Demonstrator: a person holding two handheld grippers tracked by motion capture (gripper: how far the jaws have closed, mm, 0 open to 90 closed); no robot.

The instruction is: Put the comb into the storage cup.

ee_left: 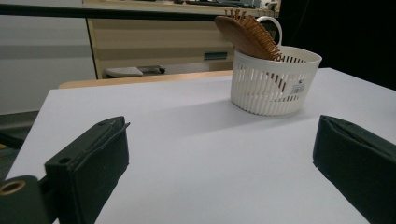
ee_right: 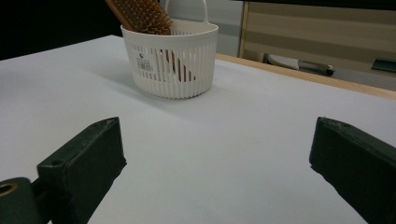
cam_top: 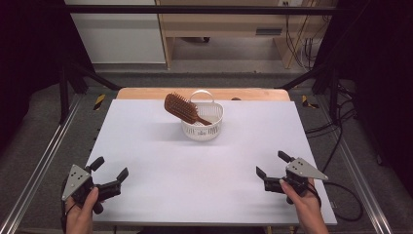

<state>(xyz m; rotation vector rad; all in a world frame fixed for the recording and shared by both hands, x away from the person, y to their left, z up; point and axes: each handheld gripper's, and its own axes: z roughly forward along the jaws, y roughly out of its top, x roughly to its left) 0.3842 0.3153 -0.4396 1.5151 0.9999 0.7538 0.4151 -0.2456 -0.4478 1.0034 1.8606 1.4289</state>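
A brown wooden hairbrush (cam_top: pixel 181 108) stands slanted in a white slotted plastic basket (cam_top: pixel 203 127) at the far middle of the white table. Its handle end is down inside the basket and its bristled head sticks out over the left rim. The left gripper view shows the hairbrush (ee_left: pixel 247 35) and the basket (ee_left: pixel 273 84) ahead and to the right; the right gripper view shows the basket (ee_right: pixel 170 60) and the brush (ee_right: pixel 140 15) ahead and to the left. My left gripper (cam_top: pixel 110 168) is open near the front left corner. My right gripper (cam_top: pixel 272 164) is open near the front right, empty.
The white tabletop (cam_top: pixel 204 170) lies on a wooden board (cam_top: pixel 146 93) that shows along the far edge. Metal frame rails (cam_top: pixel 44 161) run along both sides. Beyond the table stand a white cabinet (cam_top: pixel 117 34) and cables (cam_top: pixel 341 122) on the floor at the right.
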